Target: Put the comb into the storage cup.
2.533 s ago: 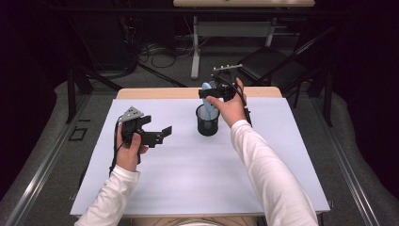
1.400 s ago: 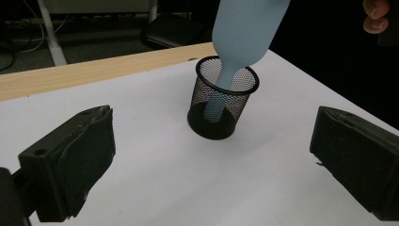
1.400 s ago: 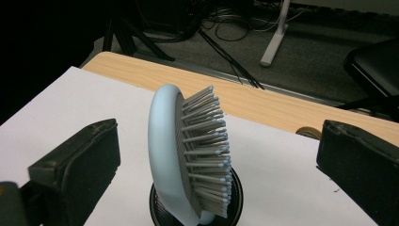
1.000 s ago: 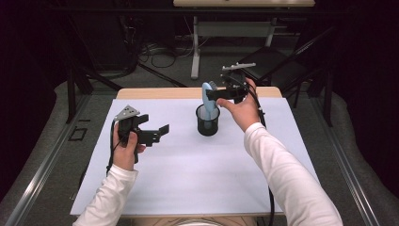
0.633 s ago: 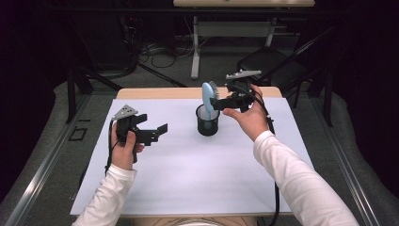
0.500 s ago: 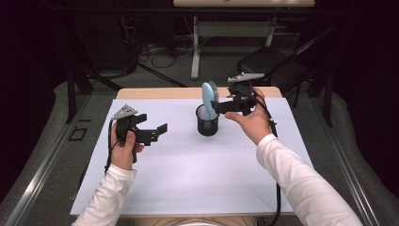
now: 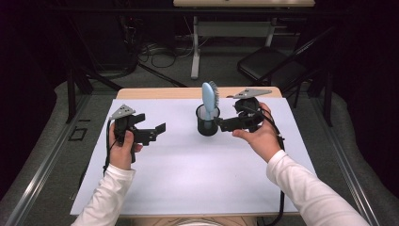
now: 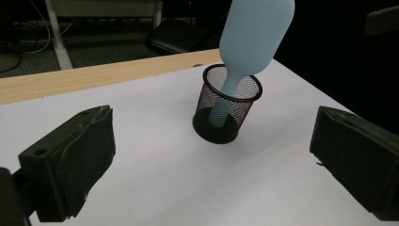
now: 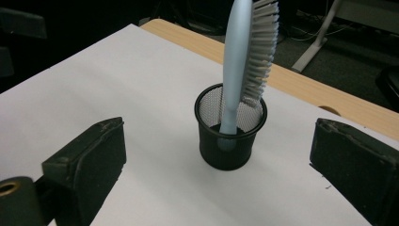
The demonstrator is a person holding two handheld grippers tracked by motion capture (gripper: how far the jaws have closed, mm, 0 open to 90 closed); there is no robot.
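Right tongs (image 7: 225, 125): jaws spread wide and empty, pointing left at the cup from just beside it; in the right gripper view the two black jaws stand well apart with the cup between them, farther off.
Left tongs (image 7: 157, 132): jaws wide open, nothing in them, held above the surface well to the left of the cup and aimed toward it.
Right hand (image 7: 259, 136): wrapped round the tongs' body from below, white sleeve running to the lower right.
Left hand (image 7: 121, 151): grips its tongs upright, white sleeve entering from the bottom edge.
Hairbrush (image 7: 208, 99): pale blue, standing handle-down in the cup, head up and leaning a little against the rim; the bristles face away from the left tongs, which see the smooth back (image 8: 256, 33); the right gripper view shows the bristle side (image 9: 256, 52).
Mesh cup (image 7: 207, 123): black wire, round, upright on the white sheet near the far middle of the surface, free of both tongs.
Surface (image 7: 188, 179): white covering with a wooden strip at the far edge.
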